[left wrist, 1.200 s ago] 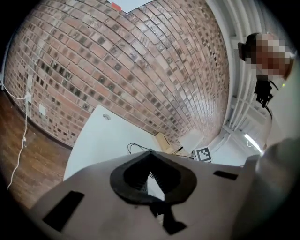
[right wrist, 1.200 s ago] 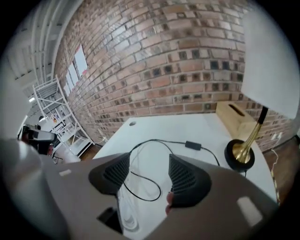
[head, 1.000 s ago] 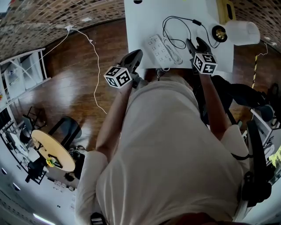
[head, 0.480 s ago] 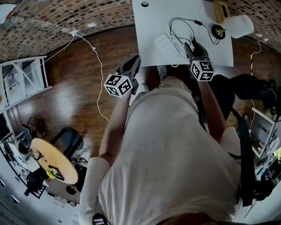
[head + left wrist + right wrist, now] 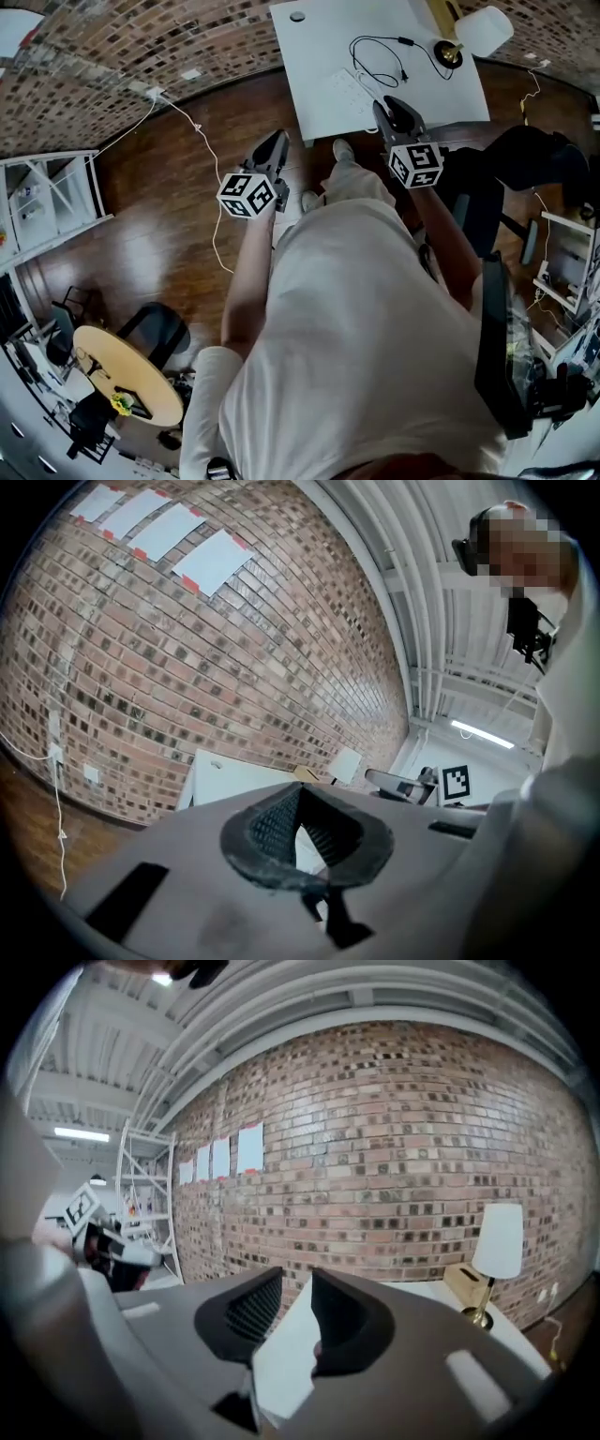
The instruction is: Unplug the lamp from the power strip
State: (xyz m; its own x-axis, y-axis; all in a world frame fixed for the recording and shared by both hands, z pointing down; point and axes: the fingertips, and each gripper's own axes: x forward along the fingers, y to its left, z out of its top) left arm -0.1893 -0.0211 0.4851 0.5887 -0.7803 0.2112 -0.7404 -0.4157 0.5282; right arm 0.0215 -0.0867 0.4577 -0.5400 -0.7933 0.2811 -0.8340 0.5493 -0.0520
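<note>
The white power strip lies on the white table near its front edge. Next to the strip the lamp's black cord lies in a loop; where its plug sits is too small to tell. The lamp has a brass base and a white shade and stands at the table's far right. My right gripper hovers at the table's front edge, jaws closing with nothing between them. My left gripper is shut and empty over the floor, left of the table.
A brick wall runs behind the table. A thin white cable trails from the wall across the wooden floor. White shelves stand at the left, a black office chair at the right, a round table behind.
Both grippers have drawn back from the table as the person stepped away. The right gripper left the spot over the cord, and its jaws have narrowed. The left jaws stayed shut.
</note>
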